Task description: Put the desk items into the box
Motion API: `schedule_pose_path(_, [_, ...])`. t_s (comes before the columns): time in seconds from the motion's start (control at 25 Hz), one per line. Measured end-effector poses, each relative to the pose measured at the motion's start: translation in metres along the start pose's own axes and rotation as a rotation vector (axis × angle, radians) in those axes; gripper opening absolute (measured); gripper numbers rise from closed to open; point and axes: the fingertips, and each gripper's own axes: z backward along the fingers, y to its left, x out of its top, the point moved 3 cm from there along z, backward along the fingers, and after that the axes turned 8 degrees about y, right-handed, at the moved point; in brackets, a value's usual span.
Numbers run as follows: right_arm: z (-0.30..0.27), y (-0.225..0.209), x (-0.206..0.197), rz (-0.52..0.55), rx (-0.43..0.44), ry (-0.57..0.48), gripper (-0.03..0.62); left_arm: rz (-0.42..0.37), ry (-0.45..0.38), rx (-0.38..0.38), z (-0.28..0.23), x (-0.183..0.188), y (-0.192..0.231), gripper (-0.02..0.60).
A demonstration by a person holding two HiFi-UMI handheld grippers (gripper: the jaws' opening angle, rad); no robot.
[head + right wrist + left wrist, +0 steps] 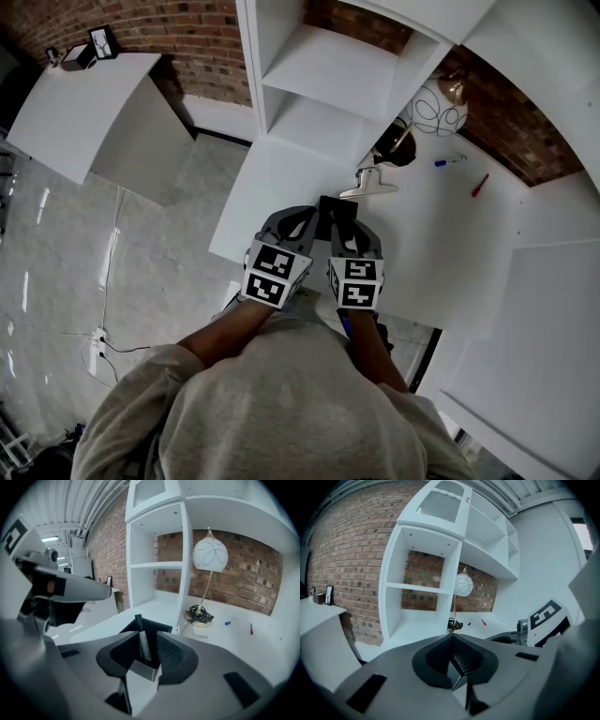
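Observation:
A small black open box [335, 204] stands on the white desk [441, 234], right in front of both grippers. In the right gripper view, a dark pen [140, 641] stands upright between the jaws of my right gripper [149, 648], its lower end down in the box [164, 624]. The jaws stand wide and the pads do not press on the pen. My left gripper [454, 660] is shut with nothing in it and hangs just left of the box. Further back lie a blue marker [450, 161] and a red pen [479, 185].
A lamp with a white globe [209, 555] stands at the back, a cable coiled on its base [396, 148]. A silver-grey stapler-like item [368, 186] lies before it. White shelving [328, 84] borders the desk's back left. The floor [141, 253] drops off at the left.

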Motion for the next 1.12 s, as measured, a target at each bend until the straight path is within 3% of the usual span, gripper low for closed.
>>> schedule_pose_path(0.16, [0.015,-0.008,0.004,-0.056,-0.074,-0.079,0.067,-0.044,0.016,-0.039,-0.004,-0.001,-0.010,0.009])
schedule_pose_path(0.44, [0.055,-0.016,0.029,-0.108,-0.133,-0.223,0.029,-0.094,-0.006,-0.087,-0.001,0.010,-0.028,0.009])
schedule_pose_path(0.68, [0.092,-0.009,0.051,-0.094,-0.168,-0.328,0.018,-0.107,-0.039,-0.102,0.009,0.023,-0.031,0.009])
schedule_pose_path(1.12, [0.146,0.009,0.069,-0.082,-0.188,-0.409,0.017,-0.138,-0.132,-0.093,0.055,0.054,-0.045,0.009])
